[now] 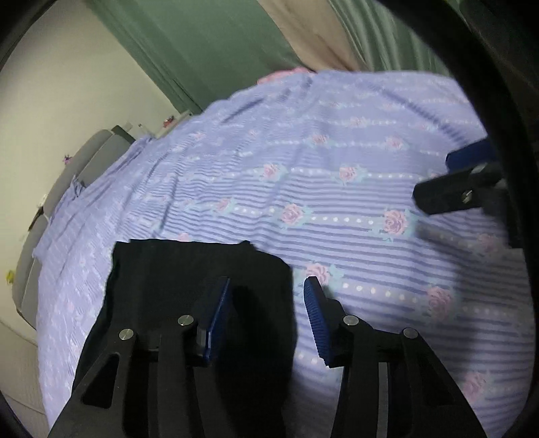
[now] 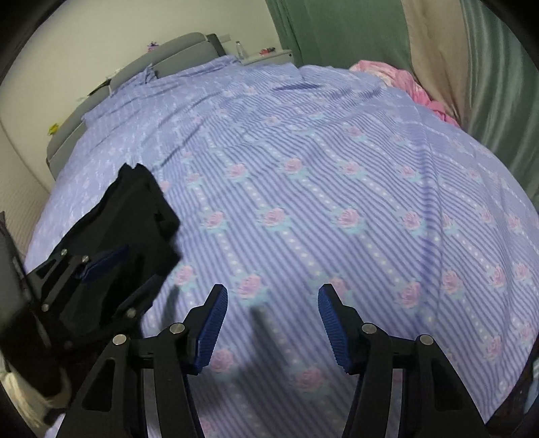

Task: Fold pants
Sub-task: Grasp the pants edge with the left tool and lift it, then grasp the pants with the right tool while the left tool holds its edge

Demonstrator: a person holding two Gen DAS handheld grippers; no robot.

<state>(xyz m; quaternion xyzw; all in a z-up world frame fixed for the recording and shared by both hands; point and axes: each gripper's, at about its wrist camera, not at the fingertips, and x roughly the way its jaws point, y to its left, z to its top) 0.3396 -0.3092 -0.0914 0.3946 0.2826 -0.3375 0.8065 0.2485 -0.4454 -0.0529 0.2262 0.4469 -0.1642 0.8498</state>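
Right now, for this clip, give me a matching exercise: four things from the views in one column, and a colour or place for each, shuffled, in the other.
Things:
1. pants
2. bedspread
3. curtain
4. pink blanket

Descriptions:
A. green, hanging behind the bed
B. black, lying on the bed under the left hand-held gripper
C. bunched at the far edge of the bed by the curtain
D. lilac stripes with roses, covering the bed

Pairs: 1-B, 2-D, 3-A, 4-C
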